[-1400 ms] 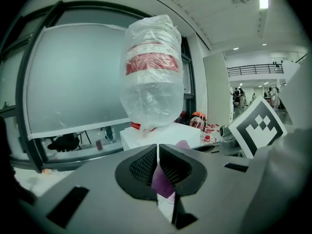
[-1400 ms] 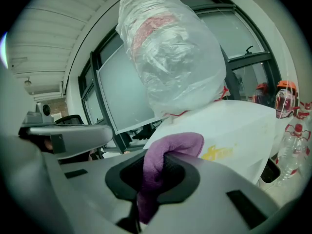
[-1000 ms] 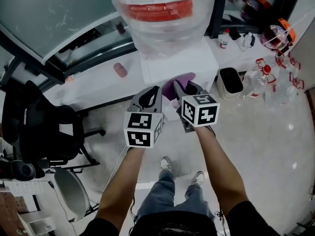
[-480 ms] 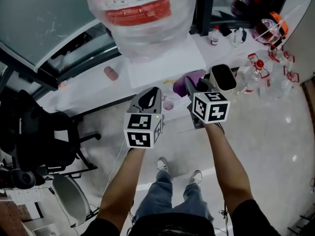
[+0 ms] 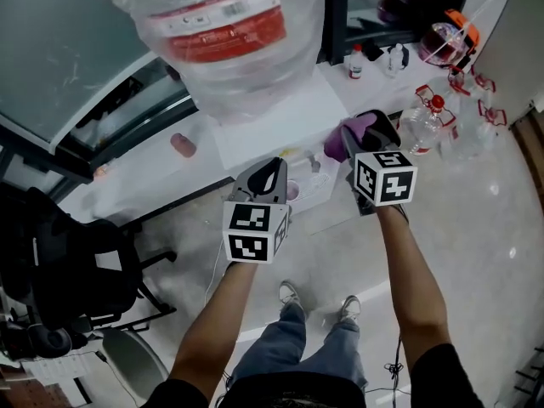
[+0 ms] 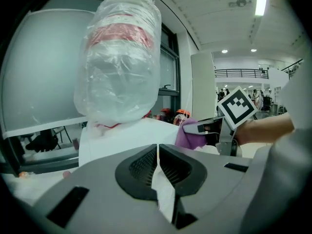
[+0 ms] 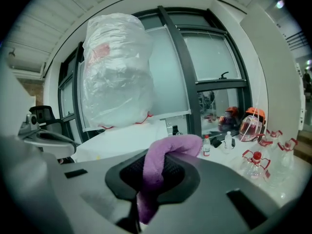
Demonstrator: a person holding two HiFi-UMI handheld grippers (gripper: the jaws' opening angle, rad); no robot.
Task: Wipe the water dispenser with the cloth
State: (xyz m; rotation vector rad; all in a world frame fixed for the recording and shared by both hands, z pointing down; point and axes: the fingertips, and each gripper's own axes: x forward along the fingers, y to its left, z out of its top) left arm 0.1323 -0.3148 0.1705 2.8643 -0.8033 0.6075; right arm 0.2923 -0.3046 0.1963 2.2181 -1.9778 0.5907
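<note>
The right gripper is clamped on the purple fleecy cloth, just beside the white water dispenser. The left gripper has its 2 jaws together, holding nothing. Only the head view shows the black office chair.

Black office chair on glossy pale floor (windows behind).

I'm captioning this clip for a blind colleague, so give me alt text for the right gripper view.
The right tool is clamped on a purple cloth, which folds up out of its jaws. Ahead stands the white water dispenser, its bottle wrapped in clear plastic, with small bottles and helmets off to the right.
</note>
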